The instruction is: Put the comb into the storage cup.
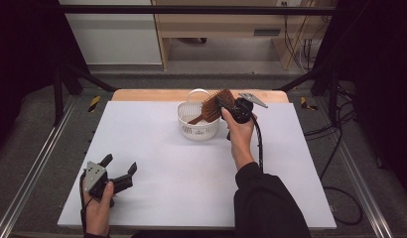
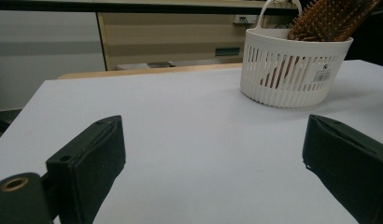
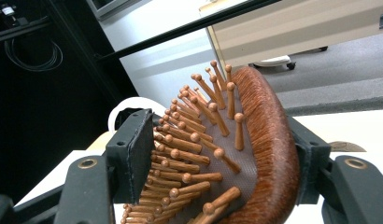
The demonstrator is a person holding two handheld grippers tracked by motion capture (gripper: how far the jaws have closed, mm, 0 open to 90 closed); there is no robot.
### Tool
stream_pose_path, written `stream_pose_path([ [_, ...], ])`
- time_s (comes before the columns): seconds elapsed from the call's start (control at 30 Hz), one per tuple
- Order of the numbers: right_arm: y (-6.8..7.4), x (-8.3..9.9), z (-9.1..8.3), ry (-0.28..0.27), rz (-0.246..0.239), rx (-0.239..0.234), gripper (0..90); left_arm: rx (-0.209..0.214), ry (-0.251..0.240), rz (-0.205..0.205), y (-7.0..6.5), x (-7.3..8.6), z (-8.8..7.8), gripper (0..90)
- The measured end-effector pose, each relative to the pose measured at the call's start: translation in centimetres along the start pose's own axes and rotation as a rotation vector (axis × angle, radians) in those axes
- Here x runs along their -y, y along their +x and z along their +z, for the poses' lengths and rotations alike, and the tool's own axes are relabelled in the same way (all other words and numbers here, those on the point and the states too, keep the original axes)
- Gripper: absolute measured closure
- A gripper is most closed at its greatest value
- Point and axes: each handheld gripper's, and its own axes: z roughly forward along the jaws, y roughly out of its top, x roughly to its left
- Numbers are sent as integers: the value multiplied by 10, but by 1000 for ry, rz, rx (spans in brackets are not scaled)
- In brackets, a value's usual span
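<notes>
Hairbrush point(image 3: 255, 154) head sits between your right gripper point(image 3: 222, 158) jaws, pinched across pins and wooden back, handle down in the white basket point(image 1: 196, 130). Judged light, rigid; pins may slip, so grip the wooden edges. Your left gripper point(image 1: 119, 167) rests spread, empty.

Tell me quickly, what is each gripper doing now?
Left gripper: open, holding nothing.
Right gripper: closed on the brown wooden hairbrush, handle down in the white slotted plastic basket.

The white basket point(image 2: 292, 70) carries a small barcode sticker point(image 2: 323, 74). Its print is too tiny to read. No other lettering is legible.
</notes>
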Motion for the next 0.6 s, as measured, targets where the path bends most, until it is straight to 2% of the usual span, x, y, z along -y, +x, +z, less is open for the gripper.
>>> stream_pose_path([
  [0.3,0,0,0,1,-12,5,339,1,0,1,0,0,0,60],
  [0.6,-1,0,-1,6,2,9,332,1,0,1,0,0,0,60],
])
